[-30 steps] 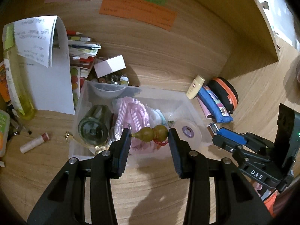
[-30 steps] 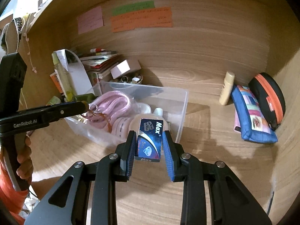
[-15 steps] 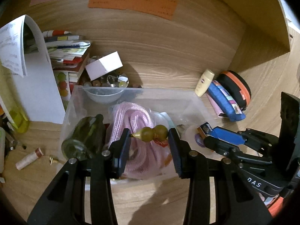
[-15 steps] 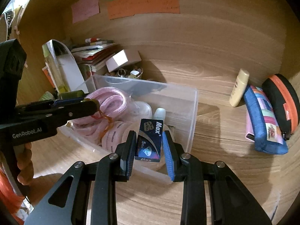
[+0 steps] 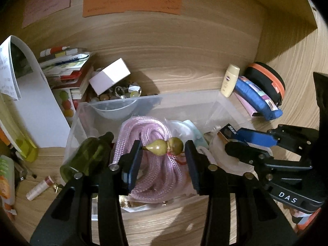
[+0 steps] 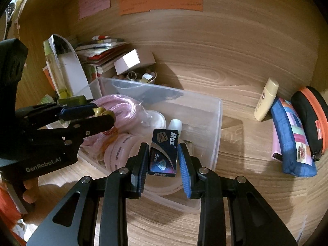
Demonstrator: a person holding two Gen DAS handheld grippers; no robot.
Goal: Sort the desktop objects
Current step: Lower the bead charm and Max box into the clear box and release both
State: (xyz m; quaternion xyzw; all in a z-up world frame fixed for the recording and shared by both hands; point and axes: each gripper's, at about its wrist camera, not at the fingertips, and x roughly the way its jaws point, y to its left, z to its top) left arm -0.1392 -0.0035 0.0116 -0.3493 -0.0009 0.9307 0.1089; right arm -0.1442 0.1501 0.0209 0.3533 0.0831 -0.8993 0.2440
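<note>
The left hand-held gripper (image 5: 164,153) hangs over the clear plastic bin (image 5: 184,100), its jaws opening around a small gourd charm (image 5: 165,146) whose stem touches the left pad while the right pad stands apart. Below it lies a coiled pink rope (image 5: 143,131), with a green bottle (image 5: 88,157) beside it. The right hand-held gripper (image 6: 163,155) pinches a dark blue Max box (image 6: 163,151) above the bin's right end. The bin sits on the counter (image 6: 246,143).
</note>
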